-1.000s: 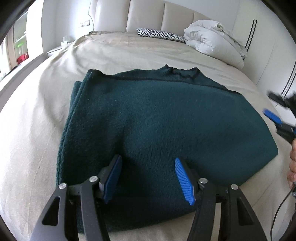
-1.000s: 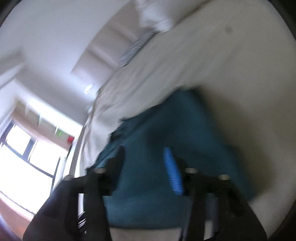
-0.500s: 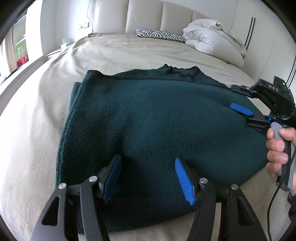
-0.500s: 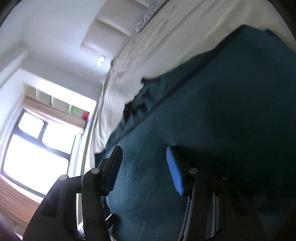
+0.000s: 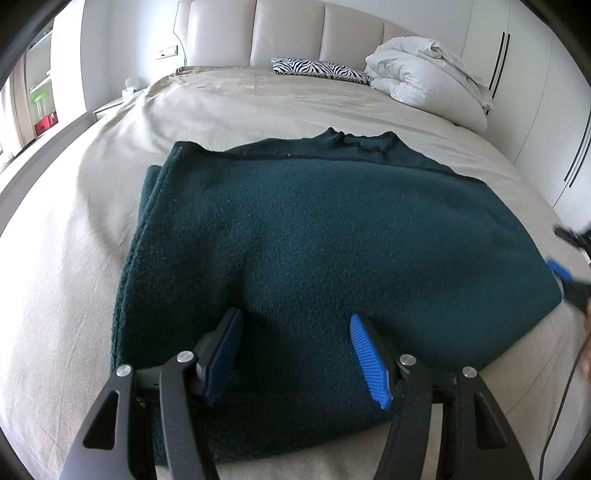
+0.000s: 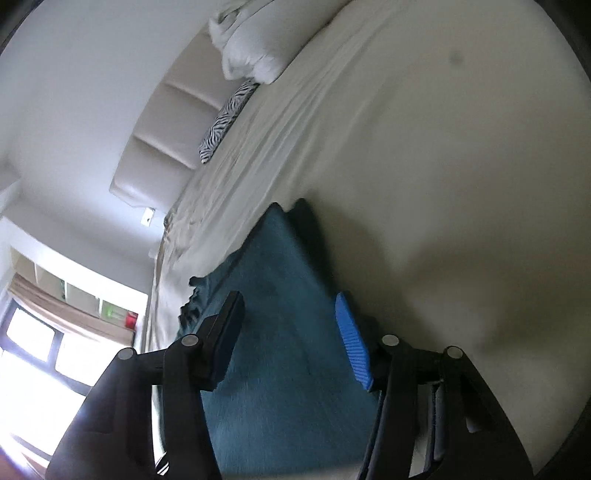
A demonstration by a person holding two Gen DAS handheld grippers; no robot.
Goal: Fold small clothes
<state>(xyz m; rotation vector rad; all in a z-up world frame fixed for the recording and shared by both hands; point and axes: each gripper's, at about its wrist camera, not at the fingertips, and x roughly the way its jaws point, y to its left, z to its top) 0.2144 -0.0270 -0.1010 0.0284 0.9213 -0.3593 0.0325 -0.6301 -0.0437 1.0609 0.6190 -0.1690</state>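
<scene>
A dark green knit sweater (image 5: 314, 236) lies folded on the beige bed sheet (image 5: 66, 266), its collar at the far edge. My left gripper (image 5: 295, 350) is open and empty, with blue pads hovering over the sweater's near edge. My right gripper (image 6: 288, 332) is open and empty, rolled sideways at the sweater's right edge, with the sweater (image 6: 280, 295) showing between its fingers. The right gripper also shows at the right border of the left wrist view (image 5: 569, 266), blurred.
A white duvet (image 5: 424, 81) and a zebra-print pillow (image 5: 317, 68) lie at the head of the bed by the padded headboard (image 5: 295, 29). White wardrobe doors (image 5: 535, 92) stand to the right. A window (image 6: 33, 354) is on the left side of the room.
My right gripper went in over the sweater's right part, then drew back to its right edge. The left gripper and the sweater have not moved.
</scene>
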